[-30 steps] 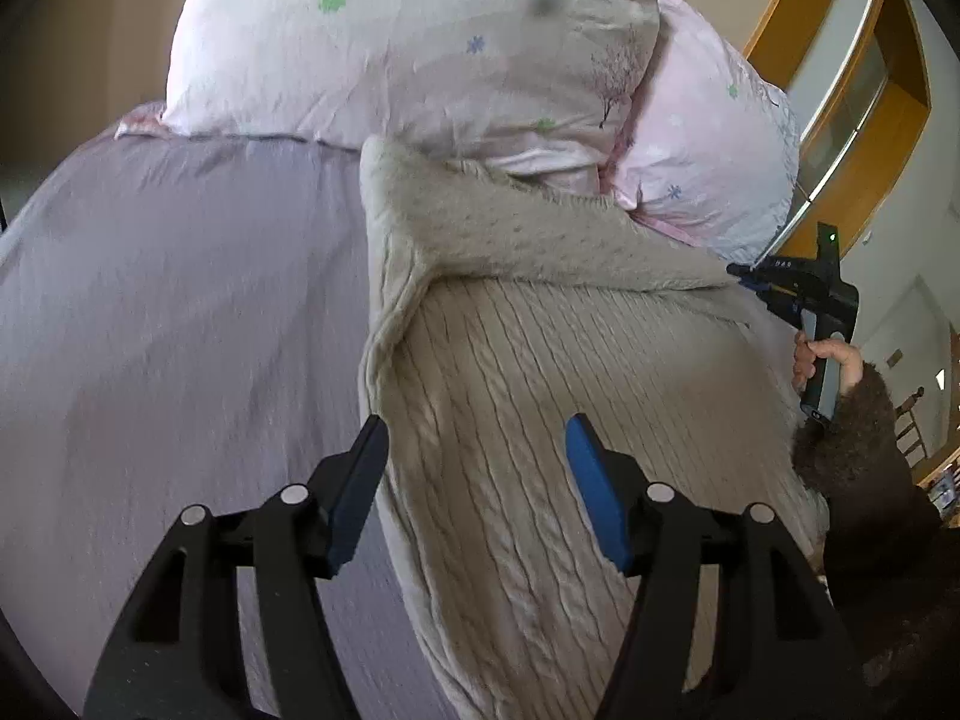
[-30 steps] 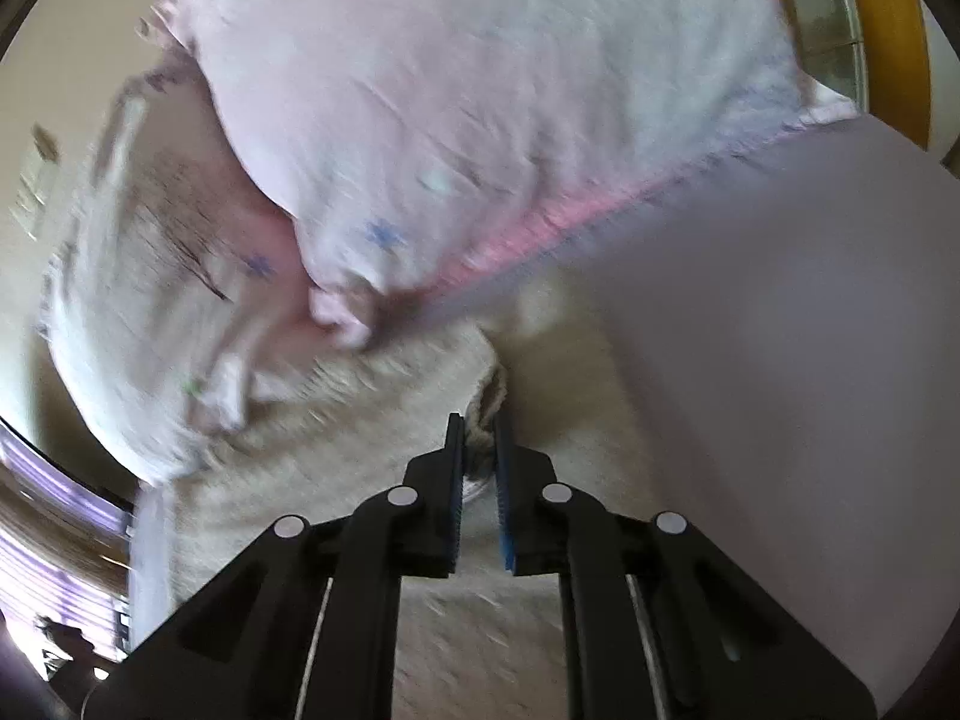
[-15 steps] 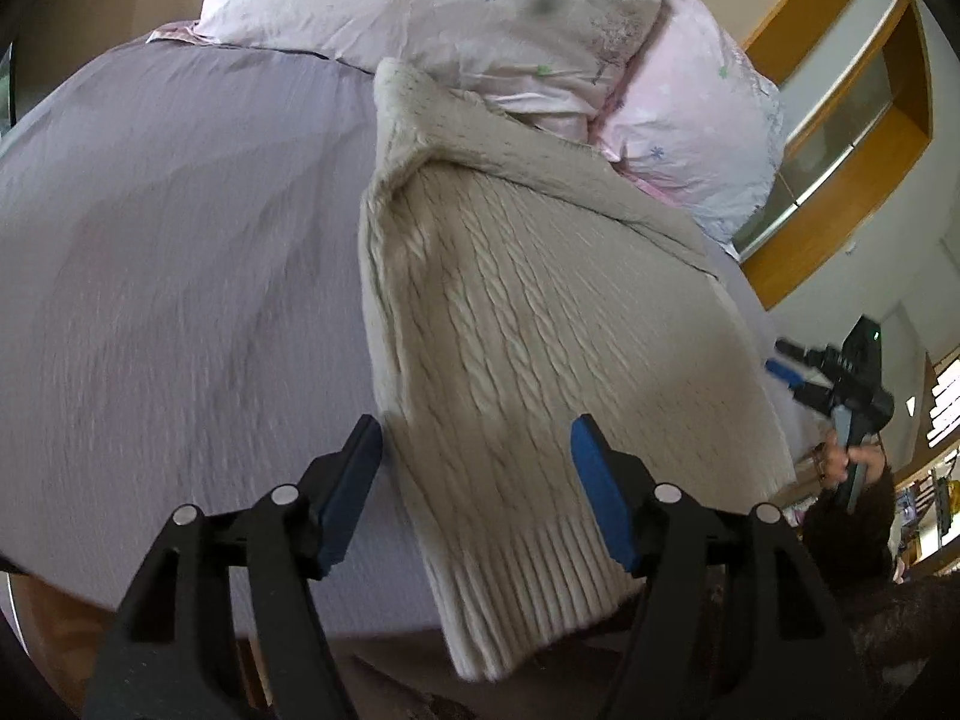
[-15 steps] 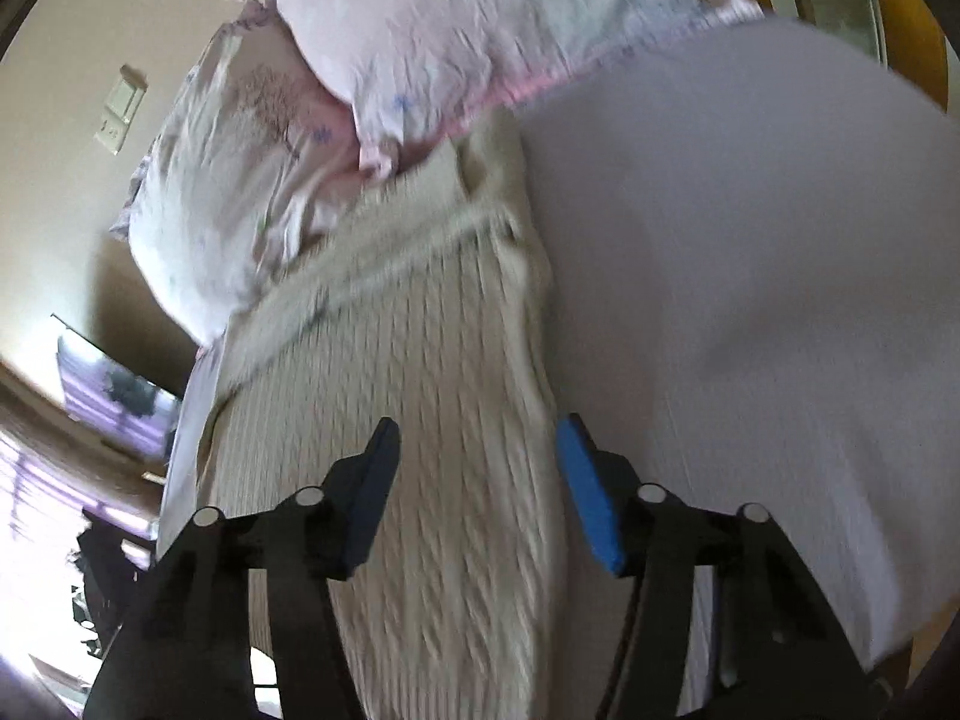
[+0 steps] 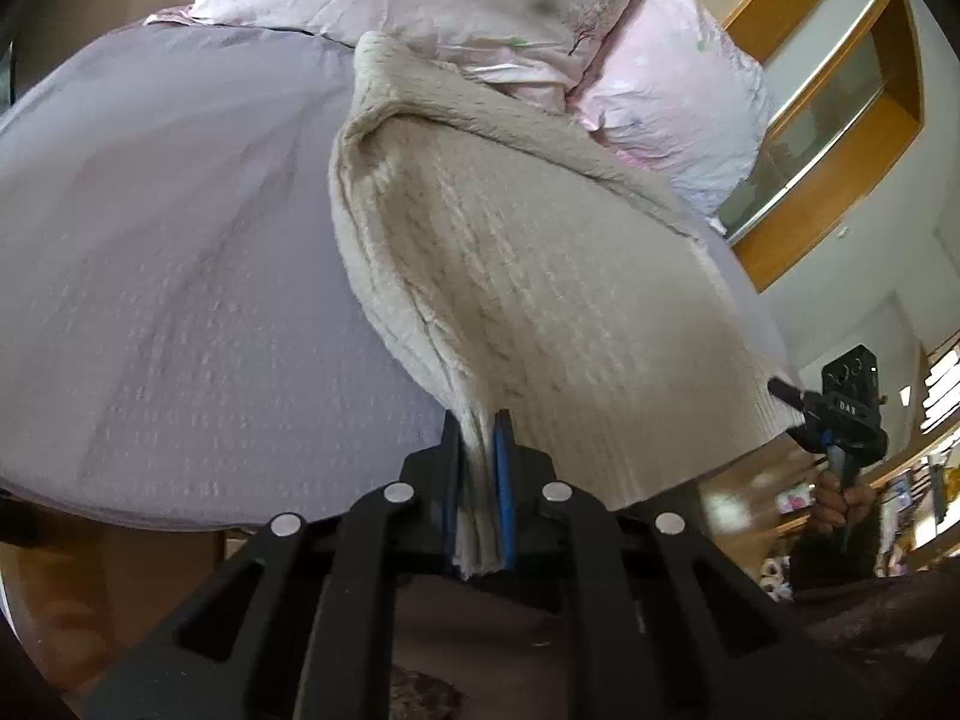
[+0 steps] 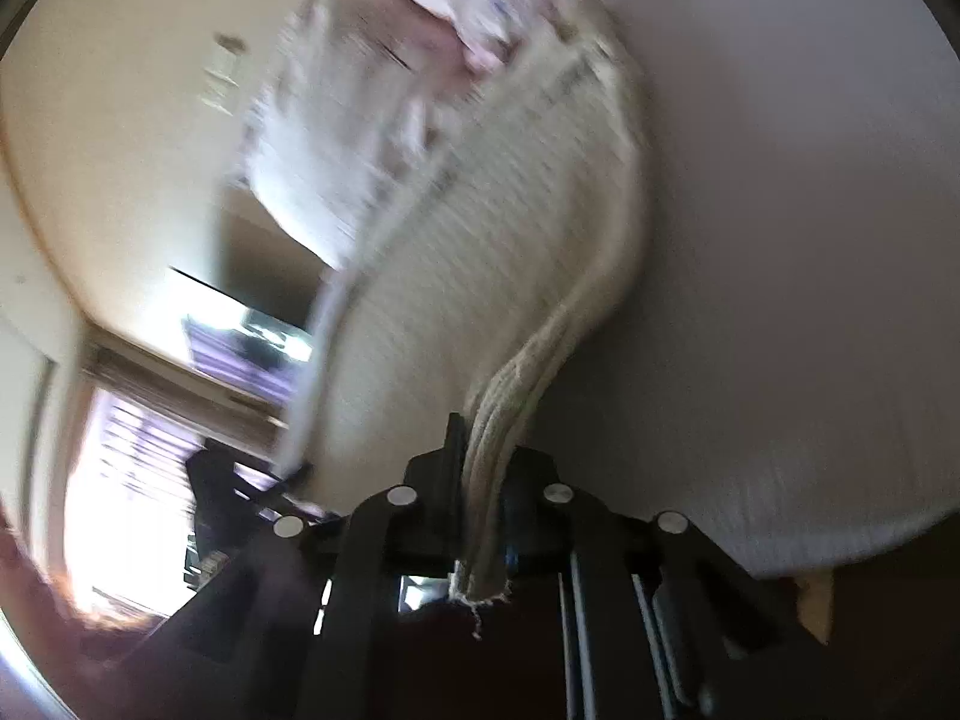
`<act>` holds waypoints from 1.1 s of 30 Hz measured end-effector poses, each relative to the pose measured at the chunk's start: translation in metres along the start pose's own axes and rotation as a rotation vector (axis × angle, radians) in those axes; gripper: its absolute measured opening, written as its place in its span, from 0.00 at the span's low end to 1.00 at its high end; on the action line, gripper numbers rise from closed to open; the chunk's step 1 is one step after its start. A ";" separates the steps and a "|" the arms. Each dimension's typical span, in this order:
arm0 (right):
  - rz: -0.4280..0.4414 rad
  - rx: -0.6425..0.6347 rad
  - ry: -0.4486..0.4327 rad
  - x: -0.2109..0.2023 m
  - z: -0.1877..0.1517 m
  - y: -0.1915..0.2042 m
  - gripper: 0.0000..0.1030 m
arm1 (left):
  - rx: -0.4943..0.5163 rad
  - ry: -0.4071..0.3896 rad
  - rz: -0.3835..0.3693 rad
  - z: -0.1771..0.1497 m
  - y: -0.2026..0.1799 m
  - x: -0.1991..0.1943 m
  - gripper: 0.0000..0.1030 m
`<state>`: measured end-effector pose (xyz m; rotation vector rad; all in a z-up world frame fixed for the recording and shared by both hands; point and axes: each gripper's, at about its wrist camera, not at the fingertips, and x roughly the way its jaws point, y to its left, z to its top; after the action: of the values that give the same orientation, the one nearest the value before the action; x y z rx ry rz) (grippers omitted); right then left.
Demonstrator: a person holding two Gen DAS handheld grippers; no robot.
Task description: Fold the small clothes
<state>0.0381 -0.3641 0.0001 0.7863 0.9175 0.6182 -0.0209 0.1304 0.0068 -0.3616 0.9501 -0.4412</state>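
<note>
A cream cable-knit sweater (image 5: 540, 276) lies on the bed, its far end against the pillows. My left gripper (image 5: 477, 438) is shut on the sweater's near left hem corner, with cloth bunched between the blue pads. My right gripper (image 6: 483, 450) is shut on the other near hem corner of the sweater (image 6: 498, 228). The right gripper also shows in the left wrist view (image 5: 786, 393), at the sweater's right hem corner. The right wrist view is blurred.
The lilac bed sheet (image 5: 168, 276) spreads to the left of the sweater. Two pale pink pillows (image 5: 456, 6) lie at the head of the bed. A wood-framed window (image 5: 840, 114) is at right. The bed's near edge is just below the grippers.
Both grippers were open over the sweater half a second ago. Now both have come down to the near hem and shut on its corners.
</note>
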 end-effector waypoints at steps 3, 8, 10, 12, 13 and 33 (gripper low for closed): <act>0.074 -0.049 -0.090 -0.010 0.024 0.019 0.09 | -0.013 -0.033 -0.095 0.012 0.001 -0.007 0.10; 0.149 -0.102 -0.227 -0.010 0.090 0.045 0.09 | -0.044 -0.180 -0.206 0.083 0.011 -0.022 0.09; 0.166 -0.092 -0.290 0.001 0.132 0.047 0.09 | -0.074 -0.229 -0.225 0.119 0.020 -0.018 0.09; 0.153 -0.059 -0.338 0.017 0.174 0.039 0.09 | -0.117 -0.274 -0.208 0.166 0.030 -0.003 0.09; 0.127 -0.024 -0.368 0.034 0.200 0.030 0.09 | -0.143 -0.289 -0.188 0.195 0.036 0.014 0.09; -0.003 0.182 -0.558 0.066 0.255 -0.057 0.94 | -0.211 -0.067 -0.012 0.228 0.073 0.092 0.73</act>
<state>0.2992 -0.4298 0.0198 1.0522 0.4632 0.2860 0.2314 0.1687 0.0294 -0.5700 0.9318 -0.3387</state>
